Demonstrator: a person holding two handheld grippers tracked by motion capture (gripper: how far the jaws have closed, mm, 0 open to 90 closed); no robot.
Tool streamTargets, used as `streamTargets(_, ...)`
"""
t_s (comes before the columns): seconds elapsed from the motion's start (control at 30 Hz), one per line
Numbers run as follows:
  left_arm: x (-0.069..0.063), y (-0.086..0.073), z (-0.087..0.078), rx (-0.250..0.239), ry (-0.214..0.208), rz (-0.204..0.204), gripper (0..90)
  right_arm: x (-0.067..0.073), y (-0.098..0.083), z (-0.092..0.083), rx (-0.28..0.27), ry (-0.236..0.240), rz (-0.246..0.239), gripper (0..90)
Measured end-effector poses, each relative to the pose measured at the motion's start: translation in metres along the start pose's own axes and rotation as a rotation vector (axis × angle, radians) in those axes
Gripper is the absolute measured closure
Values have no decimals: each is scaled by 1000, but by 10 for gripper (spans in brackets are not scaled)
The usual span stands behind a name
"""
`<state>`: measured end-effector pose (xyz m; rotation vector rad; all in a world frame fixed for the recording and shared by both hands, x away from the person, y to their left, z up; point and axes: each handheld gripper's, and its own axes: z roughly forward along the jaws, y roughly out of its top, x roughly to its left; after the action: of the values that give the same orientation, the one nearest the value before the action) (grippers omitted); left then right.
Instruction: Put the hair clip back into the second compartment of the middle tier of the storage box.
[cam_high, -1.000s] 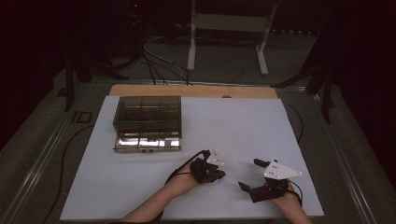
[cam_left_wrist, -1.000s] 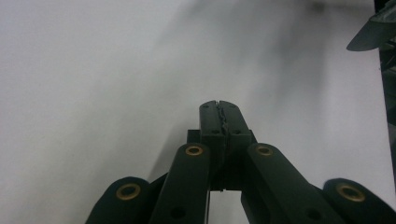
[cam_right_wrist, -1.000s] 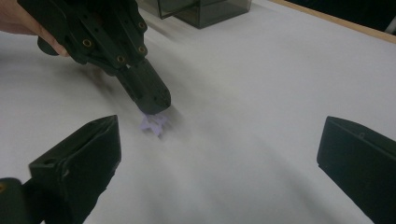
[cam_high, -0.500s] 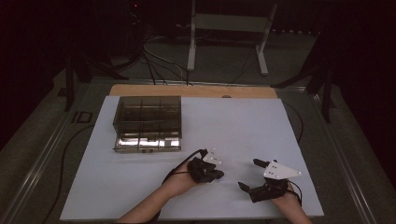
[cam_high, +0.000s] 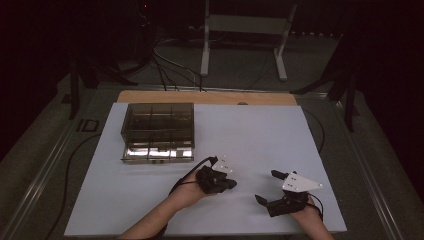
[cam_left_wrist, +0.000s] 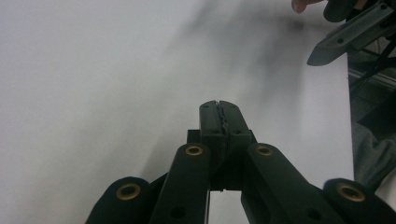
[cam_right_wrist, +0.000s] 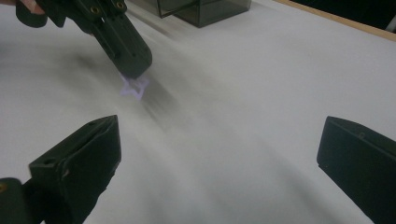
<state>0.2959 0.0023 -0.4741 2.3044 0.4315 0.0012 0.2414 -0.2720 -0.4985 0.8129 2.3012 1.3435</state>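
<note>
A white sheet covers the desk, whose wooden edge shows at the far side. On the sheet lie a dark clear compartment box at far left and a small pale star nearer the front.

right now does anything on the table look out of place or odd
One thing: a small pale purple star-shaped piece lies alone on the white table, right at the tip of the left gripper, well apart from the compartment box. Nothing looks spilled or damaged.

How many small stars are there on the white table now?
1. A pale purple star shows against the white table, right at the tip of the shut left gripper. More may be hidden inside the dark box.
</note>
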Motion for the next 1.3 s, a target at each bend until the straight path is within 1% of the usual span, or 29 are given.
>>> streamTargets(0.47, 5, -2, -18, -18, 5, -6, 900, 0, 0, 1, 1, -1, -1, 1)
streamTargets(0.67, 6, -3, -24, -26, 17, -4, 900, 0, 0, 1, 1, -1, -2, 1)
streamTargets(0.7, 8, -4, -28, -33, 23, -11, 900, 0, 0, 1, 2, -1, -1, 1)
streamTargets(0.87, 11, -6, -35, -45, 35, -24, 900, 0, 0, 1, 3, -1, -3, 1)
streamTargets(0.93, 13, -7, -41, -57, 42, -30, 900, 1, 0, 1, 6, 0, -4, 1)
streamTargets(1.3, 22, -12, -63, -78, 76, -53, 900, 1, 0, 1, 7, 2, -4, 1)
